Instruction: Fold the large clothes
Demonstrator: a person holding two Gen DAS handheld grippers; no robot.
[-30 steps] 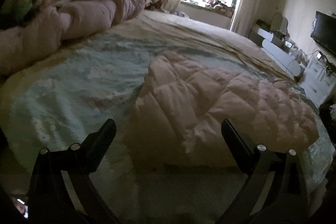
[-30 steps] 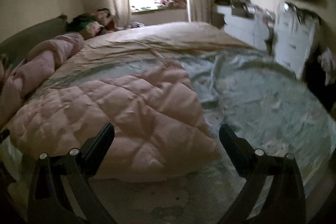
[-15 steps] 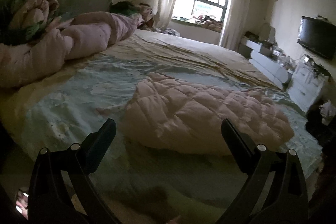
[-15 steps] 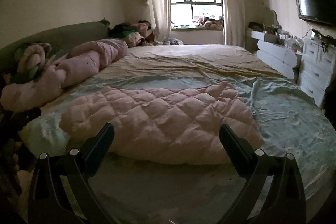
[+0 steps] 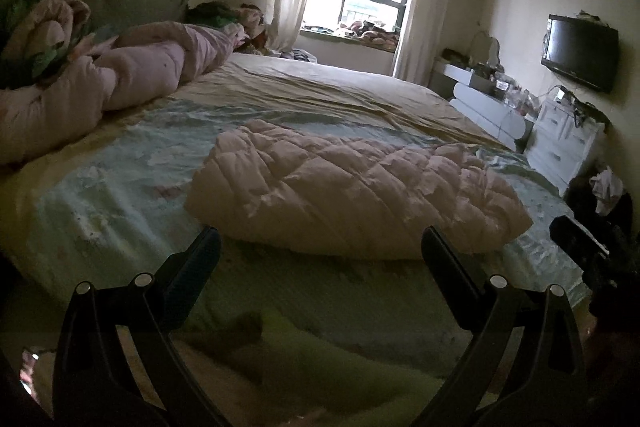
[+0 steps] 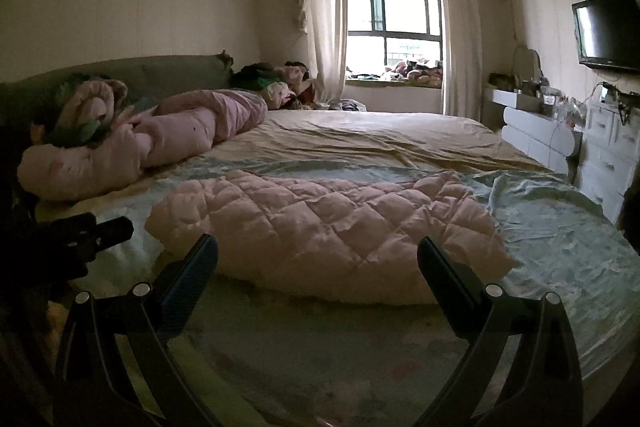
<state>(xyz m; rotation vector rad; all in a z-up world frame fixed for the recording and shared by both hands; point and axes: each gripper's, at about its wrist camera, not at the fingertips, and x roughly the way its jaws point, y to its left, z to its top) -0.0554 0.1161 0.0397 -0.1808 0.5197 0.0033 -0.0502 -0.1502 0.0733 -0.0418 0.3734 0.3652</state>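
A pale pink quilted puffer garment (image 5: pixel 352 191) (image 6: pixel 332 227) lies folded in a flat bundle on the bed, near its front edge. My left gripper (image 5: pixel 320 247) is open, held back from the bed, with nothing between its fingers. My right gripper (image 6: pixel 318 251) is open too and stands off in front of the garment. Each gripper appears in the other's view: the right gripper (image 5: pixel 588 251) at the right edge, the left gripper (image 6: pixel 92 235) at the left edge. Neither touches the garment.
The bed (image 6: pixel 560 247) carries a light blue printed sheet in front and a beige sheet (image 6: pixel 380 139) behind. A rolled pink duvet (image 6: pixel 160 139) and piled clothes lie along the green headboard. White drawers (image 6: pixel 608 155), a wall TV (image 6: pixel 608 31) and a window (image 6: pixel 396 27) stand beyond.
Both grippers have drawn back and down from close above the garment, so the whole bundle and the room now show. Both stay open, and the garment lies as it did.
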